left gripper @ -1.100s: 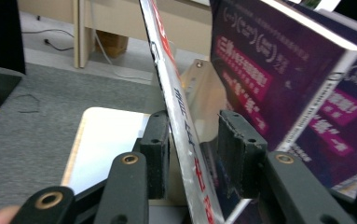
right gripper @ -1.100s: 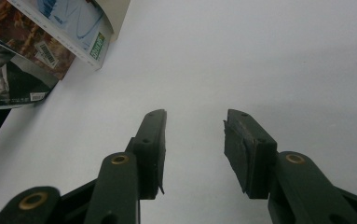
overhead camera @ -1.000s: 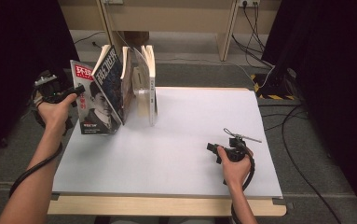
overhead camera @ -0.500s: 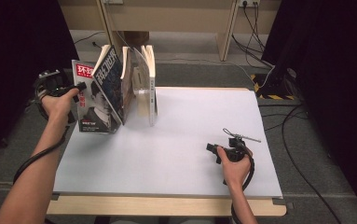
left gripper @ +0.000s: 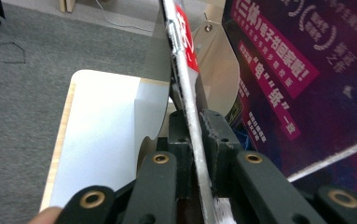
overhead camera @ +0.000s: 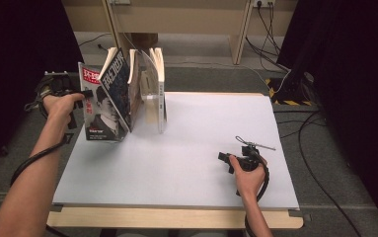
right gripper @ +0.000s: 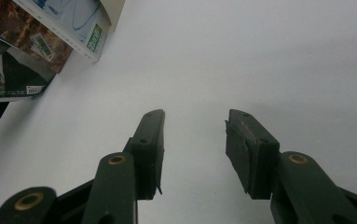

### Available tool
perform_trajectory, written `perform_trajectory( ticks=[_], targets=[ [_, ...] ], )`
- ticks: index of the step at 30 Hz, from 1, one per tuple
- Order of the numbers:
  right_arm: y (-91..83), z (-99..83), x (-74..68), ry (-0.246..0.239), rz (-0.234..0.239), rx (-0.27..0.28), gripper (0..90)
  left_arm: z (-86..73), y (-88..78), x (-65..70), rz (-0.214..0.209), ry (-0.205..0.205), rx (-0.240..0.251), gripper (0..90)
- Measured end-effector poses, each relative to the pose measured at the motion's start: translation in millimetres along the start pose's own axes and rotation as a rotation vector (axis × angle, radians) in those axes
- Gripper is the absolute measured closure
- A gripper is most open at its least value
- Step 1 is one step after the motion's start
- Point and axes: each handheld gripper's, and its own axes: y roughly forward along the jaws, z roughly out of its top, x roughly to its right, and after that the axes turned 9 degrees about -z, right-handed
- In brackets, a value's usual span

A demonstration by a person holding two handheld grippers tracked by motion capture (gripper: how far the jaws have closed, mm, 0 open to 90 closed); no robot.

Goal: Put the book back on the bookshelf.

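White table [overhead camera: 191,163] on grey carpet [overhead camera: 324,207]

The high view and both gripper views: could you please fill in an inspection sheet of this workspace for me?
Surface: white tabletop with a wooden front edge, bare across its middle.
Job's things: magazine standing at the table's left edge, outermost in a leaning row of books held by a clear bookend.
Clutter: nothing seen.
Grippers: left gripper has just been closing, jaws now clamped on the magazine's edge; right gripper rests on the table, jaws open, nothing between them.
Cables: one trails along the left forearm; others lie on the floor at right.
Surroundings: grey carpet, wooden furniture behind, dark curtains at the sides.
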Motion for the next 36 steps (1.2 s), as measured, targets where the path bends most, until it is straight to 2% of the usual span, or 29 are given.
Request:
perform_trajectory(
  ticks=[2, 5, 10, 13, 14, 15, 17, 22, 23, 24, 25, 31, 32, 33, 34, 36],
  targets=[
    [-0.2, -0.1, -0.3, -0.004, 0.005, 0.002, 57.1, -1.4, -2.7, 0.5, -0.010, -0.003, 0.006, 85.5],
    [-0.7, 0.1, -0.3, -0.004, 0.006, 0.003, 57.1, -3.8, -8.8, 4.4, -0.017, 0.019, 0.026, 86.2],
    [-0.4, -0.4, -1.3, -0.002, 0.008, -0.005, 57.1, -4.9, -22.2, 14.9, -0.034, 0.075, 0.097, 86.4],
    [-0.3, -0.4, -1.4, -0.004, 0.006, 0.001, 57.2, -3.4, -29.7, 23.6, -0.047, 0.129, 0.144, 86.4],
    [-0.3, -0.4, -1.4, -0.004, 0.007, 0.001, 57.2, -3.4, -29.7, 23.6, -0.047, 0.129, 0.144, 86.5],
    [-0.5, -0.4, -1.6, -0.003, 0.007, 0.001, 57.2, -2.1, -33.1, 27.6, -0.049, 0.150, 0.166, 86.5],
    [-0.9, -0.2, -1.3, -0.005, 0.006, 0.002, 57.2, -0.8, -35.0, 29.3, -0.050, 0.165, 0.196, 86.5],
    [-1.9, 0.1, -1.0, -0.007, 0.004, 0.008, 57.2, 0.4, -38.5, 26.1, -0.048, 0.174, 0.282, 86.5],
    [-1.9, 0.1, -1.0, -0.007, 0.004, 0.008, 57.2, 0.4, -38.5, 26.1, -0.048, 0.174, 0.282, 86.5],
    [-1.4, 0.2, -0.7, -0.010, 0.004, 0.009, 57.2, 0.9, -38.8, 25.6, -0.048, 0.180, 0.315, 86.5],
    [-1.1, 0.2, -0.7, -0.012, 0.003, 0.008, 57.2, 0.9, -38.8, 25.6, -0.048, 0.180, 0.315, 86.5],
    [-1.3, 0.0, -2.5, -0.005, 0.001, 0.007, 57.3, 1.3, -26.7, 23.0, -0.104, 0.205, 0.447, 86.4],
    [-1.3, 0.0, -2.3, -0.007, -0.001, 0.008, 57.2, 1.3, -26.7, 23.0, -0.104, 0.205, 0.447, 86.4],
    [-1.0, 0.0, -2.1, -0.009, -0.003, 0.008, 57.3, -1.9, -17.8, 19.7, -0.122, 0.186, 0.481, 86.3],
    [-0.6, -0.1, -1.7, -0.016, -0.004, 0.010, 57.3, -4.3, -13.1, 18.1, -0.122, 0.178, 0.490, 86.3],
    [-0.7, -0.5, -2.3, -0.022, -0.008, 0.008, 57.2, -10.3, -3.9, 14.6, -0.118, 0.163, 0.480, 86.2]
  ],
)
